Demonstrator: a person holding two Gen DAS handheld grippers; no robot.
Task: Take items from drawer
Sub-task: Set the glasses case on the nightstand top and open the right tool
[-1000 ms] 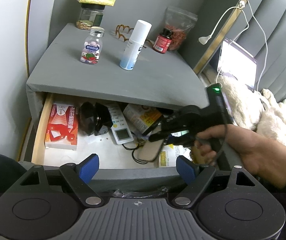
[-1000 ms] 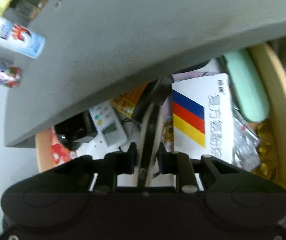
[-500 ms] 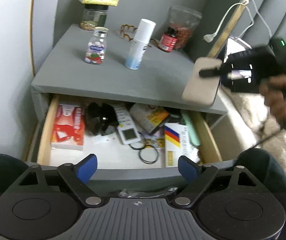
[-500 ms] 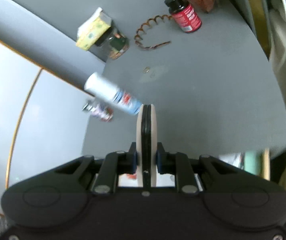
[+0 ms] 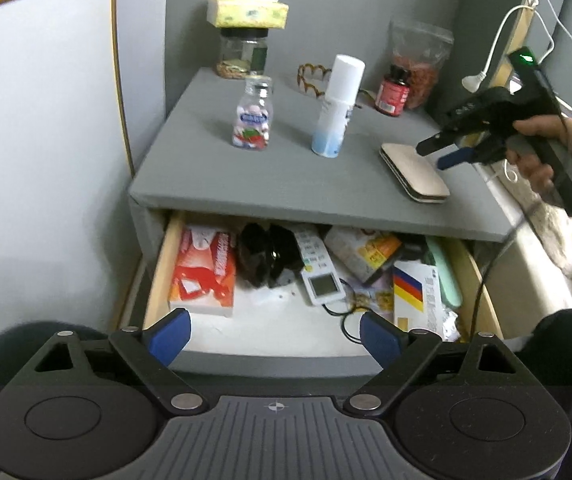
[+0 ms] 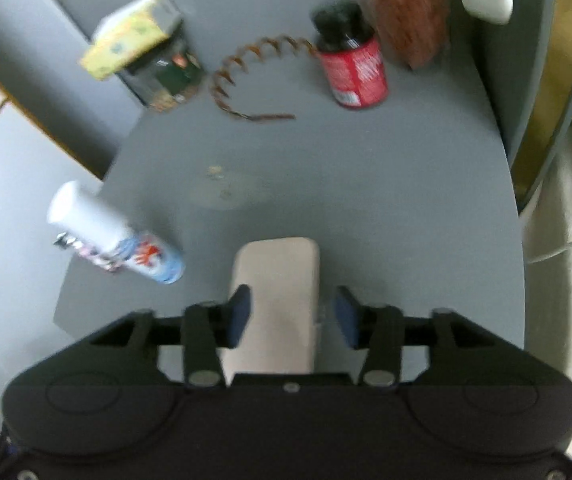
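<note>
Two claws were in view. The right claw [image 5: 434, 154], its jaws just opened, gripped nothing; the beige case [image 5: 413, 171] lay flat on the nightstand [image 5: 246, 176] between its blue pads [image 6: 240, 316], untouched. The left claw [image 5: 274, 334] stood wide and empty before the open drawer [image 5: 166, 256].

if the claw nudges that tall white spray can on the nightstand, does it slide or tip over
Probably tips: the spray can is tall and narrow and stands upright on a small base. Once down, its round body would likely roll toward the candy bottle beside it. The smooth sides look slippery for a grip.
</note>
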